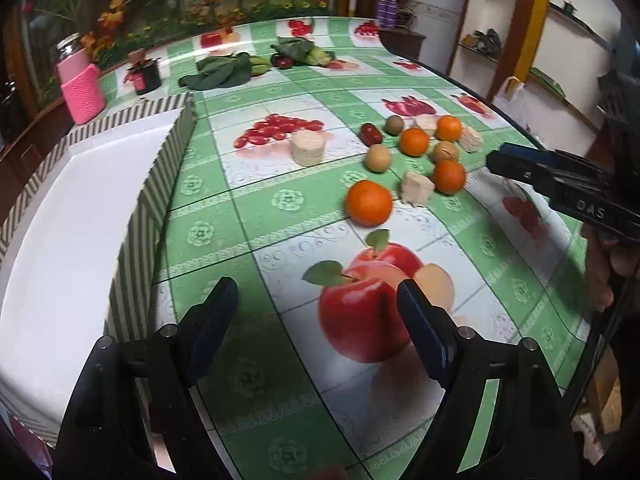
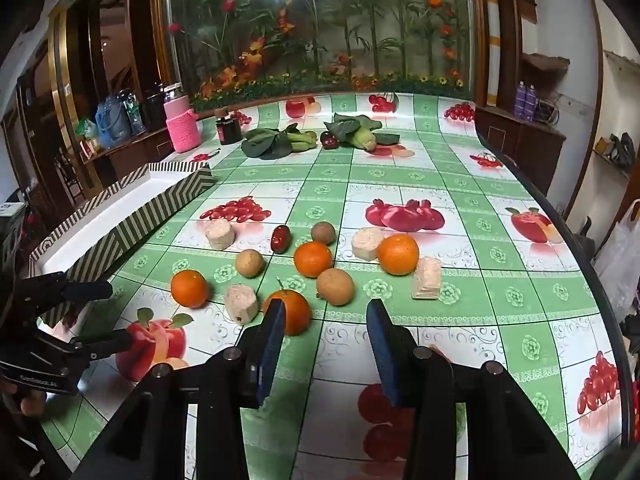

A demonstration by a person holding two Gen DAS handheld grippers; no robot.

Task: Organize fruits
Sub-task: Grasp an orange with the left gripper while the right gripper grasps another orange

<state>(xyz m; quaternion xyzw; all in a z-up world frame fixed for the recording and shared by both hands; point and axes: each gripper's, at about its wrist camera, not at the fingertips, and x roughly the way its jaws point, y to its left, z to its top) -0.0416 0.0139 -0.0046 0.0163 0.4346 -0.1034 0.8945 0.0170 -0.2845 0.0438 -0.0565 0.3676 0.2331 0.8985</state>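
Left gripper [image 1: 316, 304] fingers stand wide, right gripper [image 2: 326, 320] fingers moderately apart; both empty above the worktop [image 2: 500, 280], which carries a green checked fruit-print cloth. A floral glass panel [image 2: 320, 20] backs the room. Four oranges [image 2: 313, 259], three brown fruits [image 2: 335, 286], one red date [image 2: 280, 239] and four beige blocks [image 2: 426, 279] lie clustered right of the striped box [image 1: 168, 176].

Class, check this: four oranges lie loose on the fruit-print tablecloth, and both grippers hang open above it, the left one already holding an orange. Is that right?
Not quite. The left gripper holds nothing; the left wrist view shows its jaws empty. Four oranges lie loose, and the right gripper is open too.
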